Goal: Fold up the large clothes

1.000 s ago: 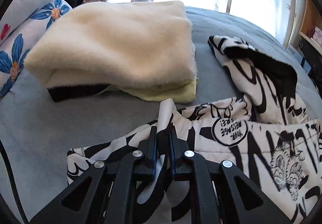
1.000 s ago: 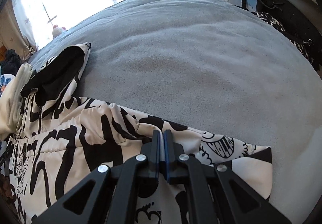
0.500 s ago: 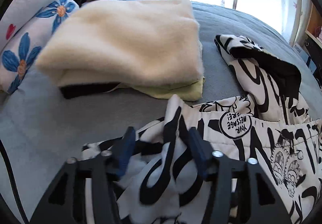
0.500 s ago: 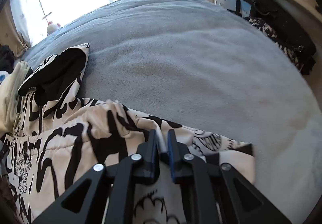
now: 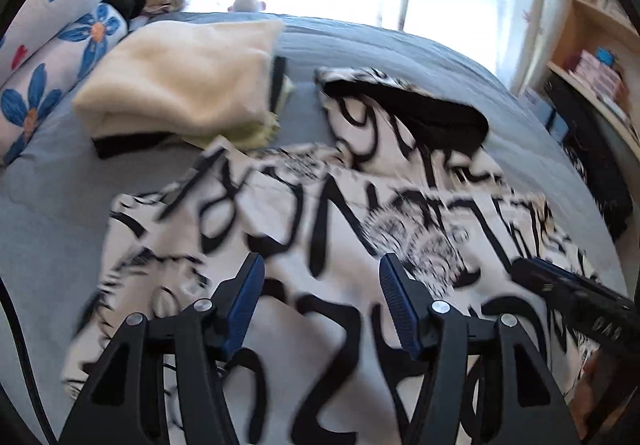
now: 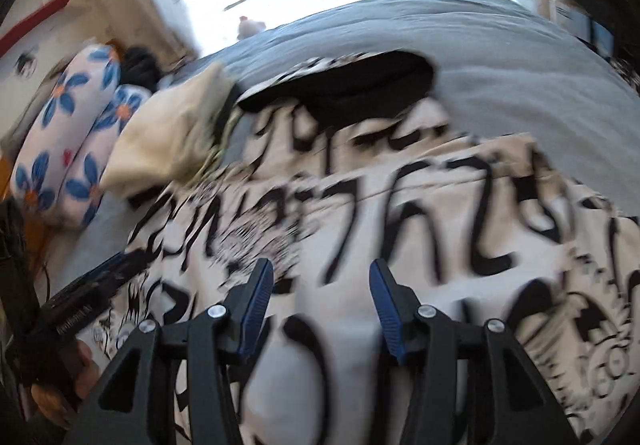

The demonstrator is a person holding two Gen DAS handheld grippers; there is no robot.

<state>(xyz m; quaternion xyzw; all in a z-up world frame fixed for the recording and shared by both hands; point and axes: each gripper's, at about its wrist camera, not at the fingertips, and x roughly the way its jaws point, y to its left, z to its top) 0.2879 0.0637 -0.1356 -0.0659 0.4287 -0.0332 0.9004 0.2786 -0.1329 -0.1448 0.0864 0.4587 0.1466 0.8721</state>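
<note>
A white hooded garment with bold black print (image 5: pixel 360 213) lies spread on the grey bed, its black-lined hood (image 5: pixel 420 113) at the far side. It also fills the right wrist view (image 6: pixel 400 205). My left gripper (image 5: pixel 322 285) is open and empty just above the garment's near part. My right gripper (image 6: pixel 322 285) is open and empty above the same garment. The right gripper shows at the right edge of the left wrist view (image 5: pixel 576 301). The left gripper shows at the left edge of the right wrist view (image 6: pixel 88 289). Both views are motion-blurred.
A folded cream fleece stack (image 5: pixel 180 81) sits on the grey bed (image 5: pixel 48 213) left of the garment. Blue-flowered pillows (image 5: pixel 60 45) lie at the far left. A bright window is behind. Shelves (image 5: pixel 600 65) stand at the right.
Both grippers have opened and let go of the garment's edge. Both have lifted and pulled back, so more of the garment shows. The garment now lies loose on the bed.
</note>
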